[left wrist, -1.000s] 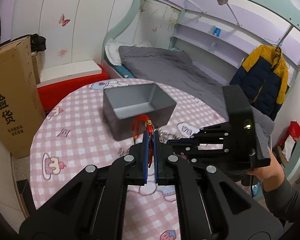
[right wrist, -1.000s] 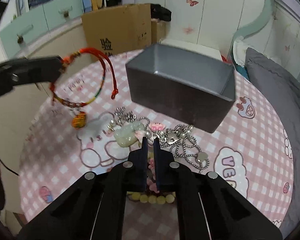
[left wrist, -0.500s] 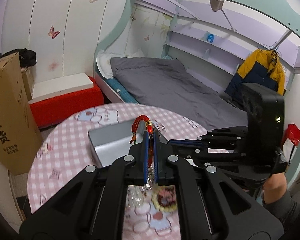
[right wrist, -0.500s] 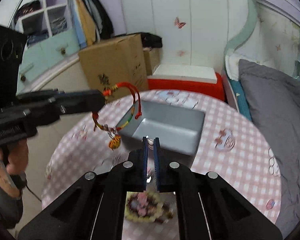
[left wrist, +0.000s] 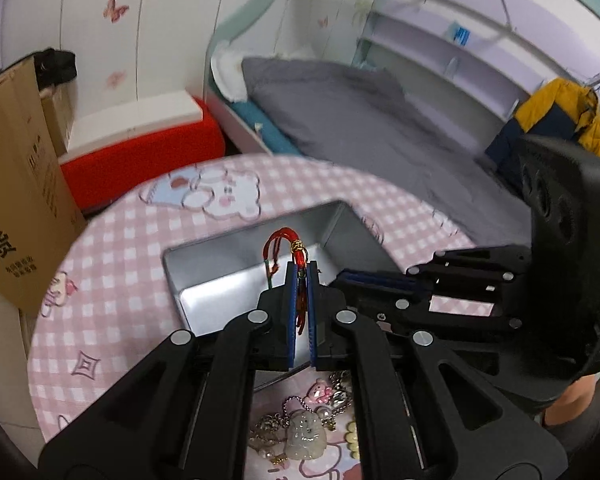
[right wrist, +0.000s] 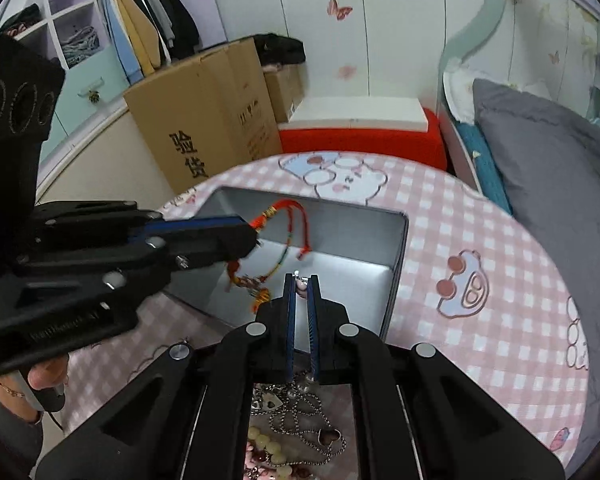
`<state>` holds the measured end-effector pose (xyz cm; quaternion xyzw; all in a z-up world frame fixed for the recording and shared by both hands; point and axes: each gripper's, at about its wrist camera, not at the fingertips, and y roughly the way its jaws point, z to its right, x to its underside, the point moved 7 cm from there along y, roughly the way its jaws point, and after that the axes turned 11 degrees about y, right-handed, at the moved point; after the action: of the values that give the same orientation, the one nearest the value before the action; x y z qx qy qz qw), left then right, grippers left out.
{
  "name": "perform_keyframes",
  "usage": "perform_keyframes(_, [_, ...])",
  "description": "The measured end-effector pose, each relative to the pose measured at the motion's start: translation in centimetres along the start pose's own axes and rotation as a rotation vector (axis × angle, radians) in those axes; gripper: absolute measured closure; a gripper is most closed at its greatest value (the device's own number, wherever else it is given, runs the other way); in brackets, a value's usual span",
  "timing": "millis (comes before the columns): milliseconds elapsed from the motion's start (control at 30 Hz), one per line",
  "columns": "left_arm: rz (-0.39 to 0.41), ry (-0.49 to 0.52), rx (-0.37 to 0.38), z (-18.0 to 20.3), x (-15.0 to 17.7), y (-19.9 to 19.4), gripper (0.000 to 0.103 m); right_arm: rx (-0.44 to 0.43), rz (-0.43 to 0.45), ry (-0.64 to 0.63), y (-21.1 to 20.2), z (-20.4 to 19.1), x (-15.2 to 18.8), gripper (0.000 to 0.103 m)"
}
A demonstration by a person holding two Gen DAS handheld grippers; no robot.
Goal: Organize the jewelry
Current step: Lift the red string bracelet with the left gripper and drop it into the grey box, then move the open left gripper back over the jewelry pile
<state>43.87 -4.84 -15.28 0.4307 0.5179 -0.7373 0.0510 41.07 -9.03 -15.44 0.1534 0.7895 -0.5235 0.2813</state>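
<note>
Your round surface (right wrist: 480, 240), under its pink checked cloth with cartoon animals, carries the open grey metal tin (right wrist: 396, 240) toward its far edge, and both of your tools have swung over from the near edge, where they hung above the heap a second ago, so that they now sit over the tin's open mouth. That puts you at the point of dropping, by my reading: the pieces are above their container and only need letting go. Your left claw (left wrist: 301, 276) is clenched on the red cord bracelet (right wrist: 284, 248), which dangles from the tips over the tin's inside; it is a thin red loop with a gold knot, a stretch of green and yellow weave, and a small orange charm at the bottom. Your right claw (right wrist: 301, 280) is clenched too, with a small pale pink piece pinched at its very tips; what it is I cannot tell. The remaining jewelry heap (right wrist: 296, 420), ball chains, heart pendants, pale beads and a jade-coloured pendant (left wrist: 306, 436), lies at the near edge, beneath the tools.
</note>
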Motion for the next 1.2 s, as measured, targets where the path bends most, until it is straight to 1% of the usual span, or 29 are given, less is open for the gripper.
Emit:
perform_keyframes(133, [-0.023, -0.018, 0.003, -0.1, 0.5, 0.6, 0.098, -0.013, -0.004, 0.012, -0.1, 0.1, 0.2, 0.098])
perform_keyframes(233, [-0.027, -0.023, 0.002, -0.2, 0.6, 0.5, 0.098, -0.021, -0.005, 0.014, -0.5, 0.0, 0.3, 0.095])
perform_keyframes(367, [-0.031, -0.024, -0.007, -0.3, 0.8, -0.2, 0.098, -0.029, 0.009, 0.02, -1.5, 0.2, 0.3, 0.094])
perform_keyframes(467, [-0.034, -0.011, -0.016, 0.0, 1.0, -0.7, 0.097, -0.036, 0.027, 0.022, -2.7, 0.1, 0.4, 0.088])
perform_keyframes(533, [-0.038, -0.006, -0.03, 0.1, 1.2, -1.1, 0.097, -0.03, 0.044, 0.018, -3.8, 0.0, 0.6, 0.087])
perform_keyframes(567, [-0.04, -0.006, -0.028, 0.2, 1.3, -1.3, 0.095, -0.031, 0.048, 0.018, -4.2, 0.0, 0.7, 0.085])
perform_keyframes(633, [-0.037, -0.009, -0.032, 0.3, 1.5, -1.7, 0.079, -0.028, 0.062, 0.016, -5.2, -0.1, 1.2, 0.082])
perform_keyframes(667, [-0.028, -0.009, -0.038, 0.4, 1.5, -2.1, 0.049, -0.025, 0.066, 0.013, -5.6, -0.1, 1.5, 0.082])
perform_keyframes(700, [0.002, -0.014, -0.052, 0.4, 1.5, -2.7, 0.037, -0.022, 0.069, 0.011, -6.1, 0.0, 1.9, 0.082])
perform_keyframes(733, [0.021, -0.011, -0.054, 0.5, 1.4, -3.2, 0.037, -0.021, 0.071, 0.011, -6.4, 0.0, 2.2, 0.081])
perform_keyframes(767, [0.024, -0.009, -0.051, 0.7, 1.5, -3.6, 0.037, -0.019, 0.072, 0.01, -6.7, 0.1, 2.6, 0.081])
perform_keyframes(867, [0.035, 0.01, -0.078, 1.2, 1.8, -4.9, 0.037, -0.009, 0.06, 0.007, -7.2, 0.3, 4.2, 0.081])
perform_keyframes(1000, [0.059, 0.0, -0.082, 1.5, 2.4, -6.4, 0.037, -0.011, 0.05, 0.027, -7.7, 0.8, 6.1, 0.081])
perform_keyframes(1067, [0.07, 0.005, -0.099, 1.8, 3.2, -7.2, 0.037, -0.019, 0.051, 0.038, -8.2, 0.9, 6.9, 0.081])
perform_keyframes(1200, [0.085, 0.054, -0.096, 3.7, 4.9, -8.4, 0.037, -0.017, 0.054, 0.049, -9.1, 1.1, 8.5, 0.079])
